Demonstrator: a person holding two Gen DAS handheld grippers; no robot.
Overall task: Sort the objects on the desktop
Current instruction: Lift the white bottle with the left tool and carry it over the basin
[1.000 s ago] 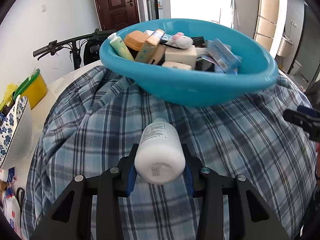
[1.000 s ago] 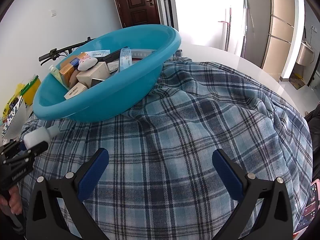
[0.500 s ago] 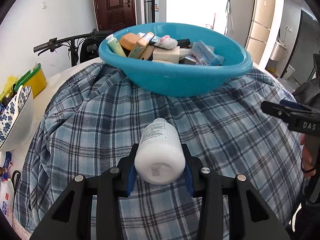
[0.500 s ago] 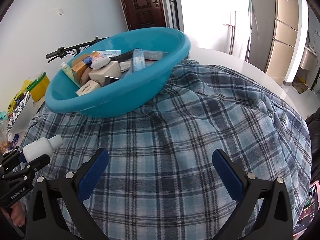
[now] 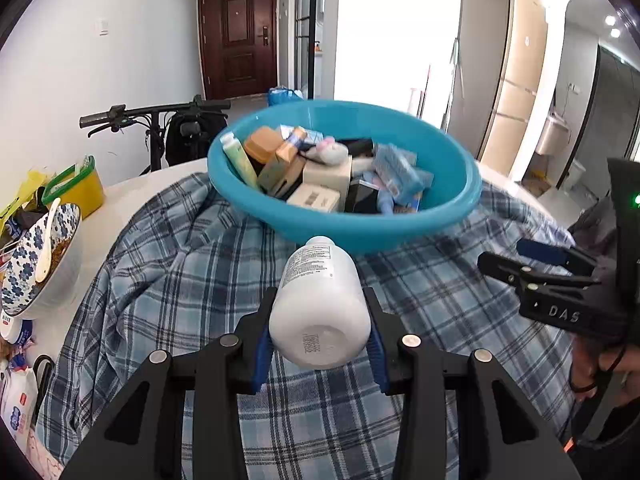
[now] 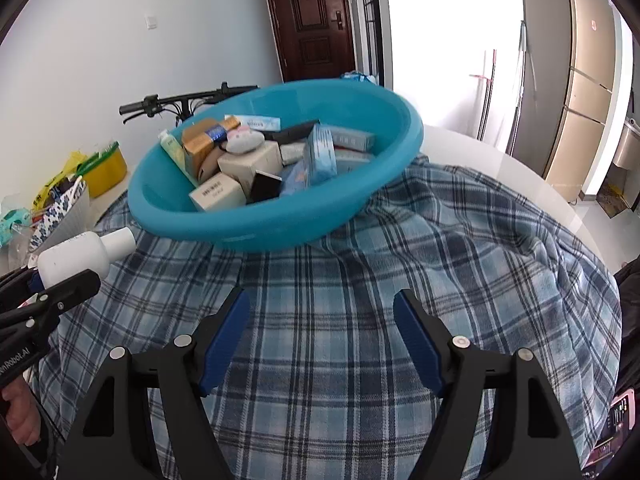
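A white plastic bottle [image 5: 320,300] lies lengthwise between the blue pads of my left gripper [image 5: 320,316], which is shut on it, cap pointing at the basin. The same white bottle [image 6: 80,258] shows at the left of the right wrist view. A turquoise basin [image 5: 448,168] stands on the blue plaid cloth [image 5: 168,264] ahead, filled with several boxes, tubes and packets. My right gripper [image 6: 322,312] hovers over the plaid cloth [image 6: 440,248] with nothing between its fingers; its jaws are closing. The turquoise basin [image 6: 384,184] sits beyond it, up and left.
A blue-flowered bowl [image 5: 36,264] with a spoon and a yellow tub [image 5: 84,190] stand on the white table at the left. Bicycle handlebars [image 5: 152,112] are behind the table. A phone [image 6: 618,416] lies at the right edge.
Both grippers have risen and pulled back, so the basin looks smaller and its inside shows more. The right gripper's fingers have come much closer together. The left keeps its grip on the bottle.
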